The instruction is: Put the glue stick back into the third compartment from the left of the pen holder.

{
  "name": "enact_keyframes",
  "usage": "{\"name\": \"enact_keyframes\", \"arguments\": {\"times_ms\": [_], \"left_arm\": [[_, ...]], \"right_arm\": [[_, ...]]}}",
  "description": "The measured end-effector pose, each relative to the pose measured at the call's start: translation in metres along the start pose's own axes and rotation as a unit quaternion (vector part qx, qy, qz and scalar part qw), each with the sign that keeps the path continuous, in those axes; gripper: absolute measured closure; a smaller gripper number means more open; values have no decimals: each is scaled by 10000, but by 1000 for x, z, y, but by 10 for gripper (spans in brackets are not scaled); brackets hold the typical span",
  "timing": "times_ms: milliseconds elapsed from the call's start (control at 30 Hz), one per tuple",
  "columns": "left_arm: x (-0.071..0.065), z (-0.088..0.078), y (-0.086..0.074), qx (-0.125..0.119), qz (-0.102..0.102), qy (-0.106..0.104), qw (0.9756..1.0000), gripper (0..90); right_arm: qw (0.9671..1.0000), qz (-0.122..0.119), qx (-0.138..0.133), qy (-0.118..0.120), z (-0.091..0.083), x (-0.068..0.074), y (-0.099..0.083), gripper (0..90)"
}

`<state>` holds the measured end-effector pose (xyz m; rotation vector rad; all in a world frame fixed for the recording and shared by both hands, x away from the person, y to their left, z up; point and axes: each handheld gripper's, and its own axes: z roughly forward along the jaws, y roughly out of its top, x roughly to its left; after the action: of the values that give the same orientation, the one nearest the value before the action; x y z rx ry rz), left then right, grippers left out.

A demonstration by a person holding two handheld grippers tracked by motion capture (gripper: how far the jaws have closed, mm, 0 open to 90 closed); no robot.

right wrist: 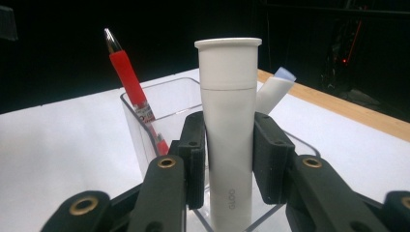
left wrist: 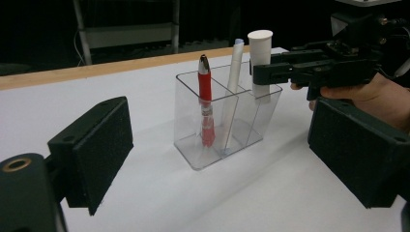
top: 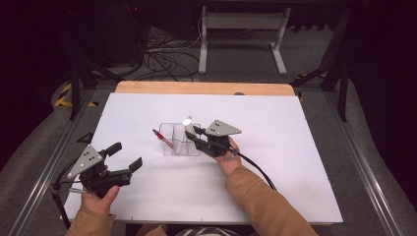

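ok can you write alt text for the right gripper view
The right gripper is shut on an upright white glue stick, holding it at a clear plastic organiser on a white table. A red pen leans in the organiser's left compartment, and a white marker tilts behind the glue stick.

A red pen leans in its compartment beside a pale marker.
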<state>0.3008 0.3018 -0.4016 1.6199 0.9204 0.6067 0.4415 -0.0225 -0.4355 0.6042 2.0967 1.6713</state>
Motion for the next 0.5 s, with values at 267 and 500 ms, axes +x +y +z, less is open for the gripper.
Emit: {"name": "enact_keyframes", "arguments": {"times_ms": [267, 500], "left_arm": [[0, 0, 0, 4, 3, 6, 10000, 97], [0, 1, 0, 12, 4, -8, 10000, 97]], "right_arm": [[9998, -14, 204, -58, 1, 1, -3, 691], [9995, -66, 294, -92, 1, 2, -4, 689]]}}
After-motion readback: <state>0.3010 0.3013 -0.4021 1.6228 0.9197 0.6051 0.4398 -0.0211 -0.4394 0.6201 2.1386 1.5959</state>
